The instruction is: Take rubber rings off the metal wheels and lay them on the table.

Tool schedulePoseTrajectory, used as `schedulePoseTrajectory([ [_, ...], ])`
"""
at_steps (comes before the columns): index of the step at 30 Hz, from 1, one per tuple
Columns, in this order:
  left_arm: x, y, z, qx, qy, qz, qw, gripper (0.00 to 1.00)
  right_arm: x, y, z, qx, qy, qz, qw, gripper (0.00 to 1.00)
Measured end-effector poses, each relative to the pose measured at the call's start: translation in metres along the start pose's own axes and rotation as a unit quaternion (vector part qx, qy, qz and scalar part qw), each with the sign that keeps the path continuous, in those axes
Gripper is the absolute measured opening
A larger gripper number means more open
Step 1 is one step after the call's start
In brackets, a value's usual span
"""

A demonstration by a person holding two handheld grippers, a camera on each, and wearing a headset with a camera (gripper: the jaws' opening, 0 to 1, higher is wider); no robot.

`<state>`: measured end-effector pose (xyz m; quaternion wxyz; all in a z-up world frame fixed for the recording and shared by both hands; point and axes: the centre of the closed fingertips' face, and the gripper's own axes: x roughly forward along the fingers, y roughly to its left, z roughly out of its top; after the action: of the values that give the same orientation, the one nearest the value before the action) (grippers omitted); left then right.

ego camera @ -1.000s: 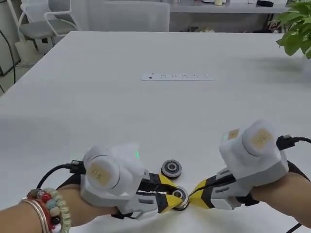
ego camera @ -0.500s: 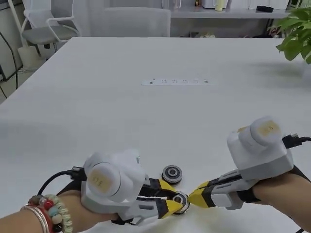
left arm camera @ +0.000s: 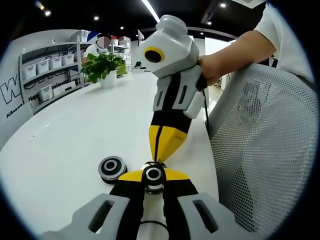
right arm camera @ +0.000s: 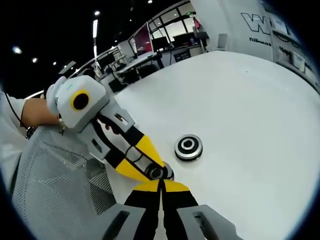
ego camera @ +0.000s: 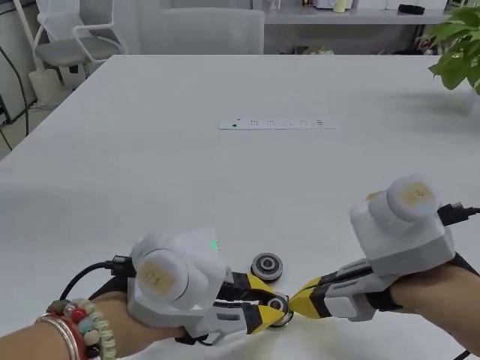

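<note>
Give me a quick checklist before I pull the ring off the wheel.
1. Left gripper clamped on the wheel: ok, a jaw on each side.
2. Right gripper at the wheel: ok, jaws shut, tip at its edge.
3. Ring pinched by the right gripper: cannot tell, too small to see.
4. Second wheel out of the way: ok, lies flat, apart from both grippers.
5. Table space for the ring: ok, bare surface beyond the wheels.
</note>
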<state>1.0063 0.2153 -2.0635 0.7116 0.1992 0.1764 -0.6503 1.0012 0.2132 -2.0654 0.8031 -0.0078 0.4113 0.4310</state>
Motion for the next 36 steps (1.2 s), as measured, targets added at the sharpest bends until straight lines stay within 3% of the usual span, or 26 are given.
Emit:
schedulePoseTrajectory([
  [21,0.001,0.001,0.0,-0.004,-0.001,0.002,1.0,0.09,0.0,0.004,0.004,-0.008,-0.005,0.007,0.9999,0.0],
  [27,0.001,0.001,0.001,-0.004,-0.002,0.003,1.0,0.09,-0.001,0.009,0.01,0.002,-0.019,0.02,0.9996,0.0],
  [36,0.002,0.001,0.002,-0.006,0.009,0.004,0.9999,0.09,0.004,0.007,0.003,-0.003,0.001,0.005,1.0,0.0],
])
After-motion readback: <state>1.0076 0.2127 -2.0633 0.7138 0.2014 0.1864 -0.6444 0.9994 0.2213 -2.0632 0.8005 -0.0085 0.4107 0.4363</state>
